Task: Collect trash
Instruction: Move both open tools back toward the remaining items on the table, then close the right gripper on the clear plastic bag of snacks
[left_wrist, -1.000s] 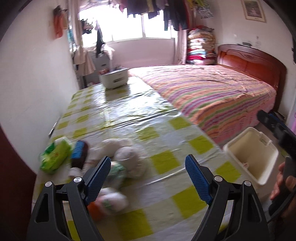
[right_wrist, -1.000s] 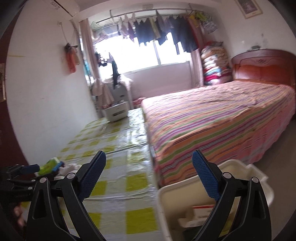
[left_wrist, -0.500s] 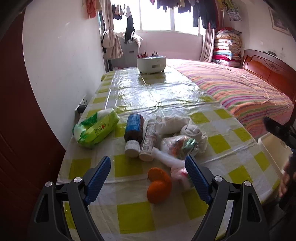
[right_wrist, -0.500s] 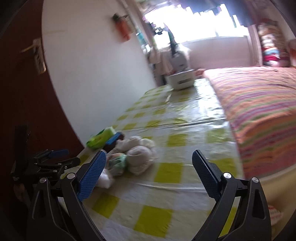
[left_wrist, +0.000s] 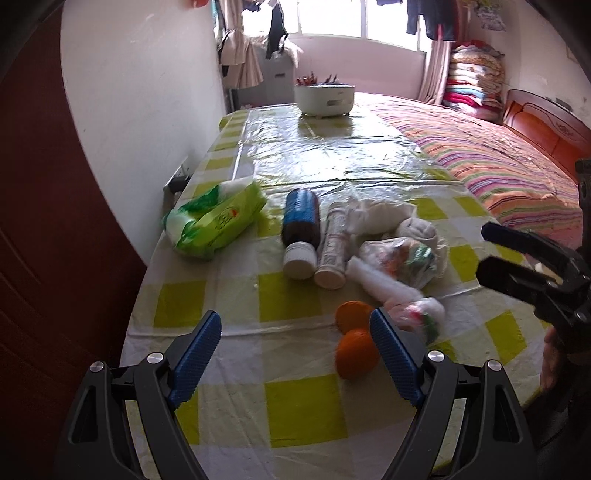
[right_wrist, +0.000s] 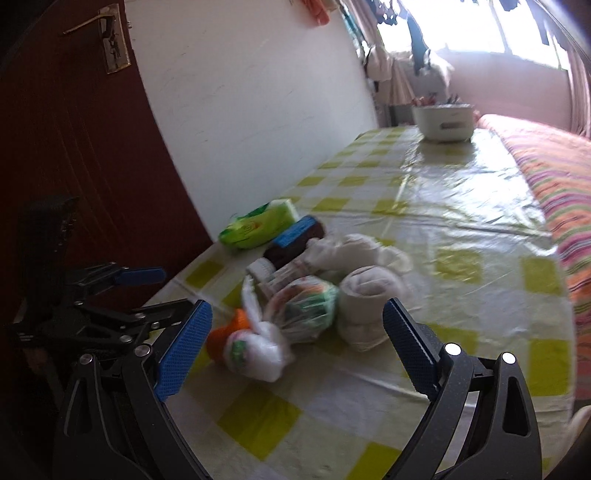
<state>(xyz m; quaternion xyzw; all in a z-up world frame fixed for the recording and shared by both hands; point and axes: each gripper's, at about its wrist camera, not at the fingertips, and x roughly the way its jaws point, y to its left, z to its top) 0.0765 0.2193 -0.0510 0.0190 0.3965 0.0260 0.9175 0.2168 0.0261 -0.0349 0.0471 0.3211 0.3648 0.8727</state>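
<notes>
fingers wide on both grippers — left gripper (left_wrist: 295, 354) and right gripper (right_wrist: 297, 345) empty above the trash pile (right_wrist: 295, 295).

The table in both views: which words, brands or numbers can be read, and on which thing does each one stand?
No text can be read.
Green packet: red mark and print, blurred.
White tube: rows of print, too small.
Brown bottle: blue label, no legible words.
White pot: small panel, unreadable.

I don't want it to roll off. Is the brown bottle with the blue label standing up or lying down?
Lying down. The brown bottle with the blue label rests on its side on the yellow-checked tablecloth, white cap toward the camera.
</notes>
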